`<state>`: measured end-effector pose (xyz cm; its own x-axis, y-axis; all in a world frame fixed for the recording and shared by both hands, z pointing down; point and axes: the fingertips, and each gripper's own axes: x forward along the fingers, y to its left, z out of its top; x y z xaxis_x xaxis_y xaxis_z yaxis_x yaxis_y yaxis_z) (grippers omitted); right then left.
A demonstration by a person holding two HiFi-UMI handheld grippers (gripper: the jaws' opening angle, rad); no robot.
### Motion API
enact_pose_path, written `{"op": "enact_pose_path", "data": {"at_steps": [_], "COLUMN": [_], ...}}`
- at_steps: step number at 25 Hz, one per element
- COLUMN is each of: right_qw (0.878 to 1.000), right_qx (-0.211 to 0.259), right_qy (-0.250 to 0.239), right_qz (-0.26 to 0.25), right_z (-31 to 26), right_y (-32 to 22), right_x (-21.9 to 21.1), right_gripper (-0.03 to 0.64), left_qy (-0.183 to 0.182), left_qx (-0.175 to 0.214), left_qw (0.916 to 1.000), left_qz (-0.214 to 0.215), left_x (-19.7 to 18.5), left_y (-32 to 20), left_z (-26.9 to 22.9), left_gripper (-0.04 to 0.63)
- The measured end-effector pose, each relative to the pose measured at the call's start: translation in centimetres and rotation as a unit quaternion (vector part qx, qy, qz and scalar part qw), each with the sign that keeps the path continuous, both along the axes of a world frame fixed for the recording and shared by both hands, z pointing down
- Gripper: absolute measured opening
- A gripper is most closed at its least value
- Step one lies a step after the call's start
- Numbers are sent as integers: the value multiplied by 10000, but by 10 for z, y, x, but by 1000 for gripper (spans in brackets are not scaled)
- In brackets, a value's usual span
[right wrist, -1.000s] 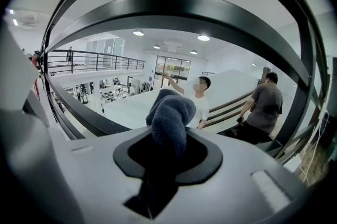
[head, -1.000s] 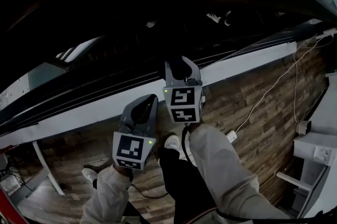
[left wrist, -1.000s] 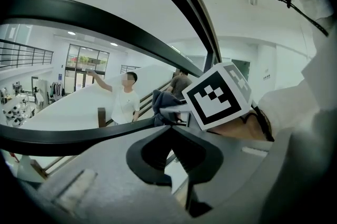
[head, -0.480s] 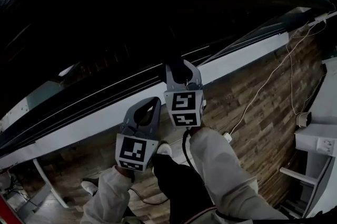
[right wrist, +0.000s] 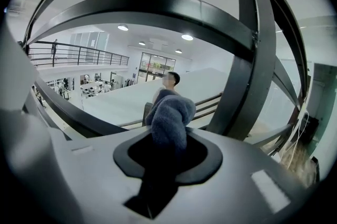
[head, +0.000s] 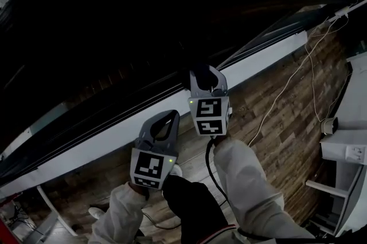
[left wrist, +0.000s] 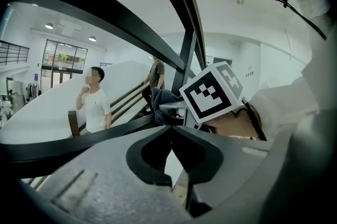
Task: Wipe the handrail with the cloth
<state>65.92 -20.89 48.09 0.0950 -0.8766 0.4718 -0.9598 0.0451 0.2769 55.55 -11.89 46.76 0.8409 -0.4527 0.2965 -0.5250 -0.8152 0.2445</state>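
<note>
"Where the pale sleeves (head: 246, 179) end at 6 o'clock in the head view, what is held?"

"The left gripper (head: 171, 115) is seen nearest. Its jaws are pressed together at the tips, and nothing is caught between them. The right gripper (head: 205, 72) is held at 1 o'clock from it, a little further out."

"And where is the cloth found?"

"The cloth (right wrist: 171, 112), a blue-grey fleecy bundle, is pinched between the right gripper's jaws and is pushed out past their tips."

"Is the handrail touched by it?"

"That cannot be told. The handrail (right wrist: 158, 9), a set of black curved bars, is seen just beyond the cloth. Past it, in the head view, a white ledge (head: 109, 136) is seen running from 8 o'clock to 2 o'clock. A wooden floor (head: 287, 128) and a white cable (head: 285, 100) are seen below it. Farthest off, a person in a white shirt (left wrist: 96, 104) is seen at 9 o'clock in the left gripper view."
</note>
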Motion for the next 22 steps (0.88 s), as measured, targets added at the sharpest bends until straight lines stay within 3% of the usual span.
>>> {"op": "enact_pose_path", "data": {"at_steps": [7,13,18,22], "right_qw": [9999,9988,9985,9989], "right_qx": [-27,-60,89,138], "right_qy": [100,202,307,393], "right_qz": [120,435,449,200], "right_z": [2,1,-18,-32], "right_y": [-1,1,3,20], "right_x": [21,39,24,-41], "right_gripper": [91,91,91,91], "left_qy": [27,42,-1,-14], "left_qx": [61,41,-62,-199], "left_qw": [10000,10000,9996,9974], "left_qz": [53,-54,-275,-695], "left_x": [8,-12,-68,-136], "left_y": [-2,4,15,20], "left_z": [-1,-7,-15,-24], "left_gripper": [3,3,3,3]}}
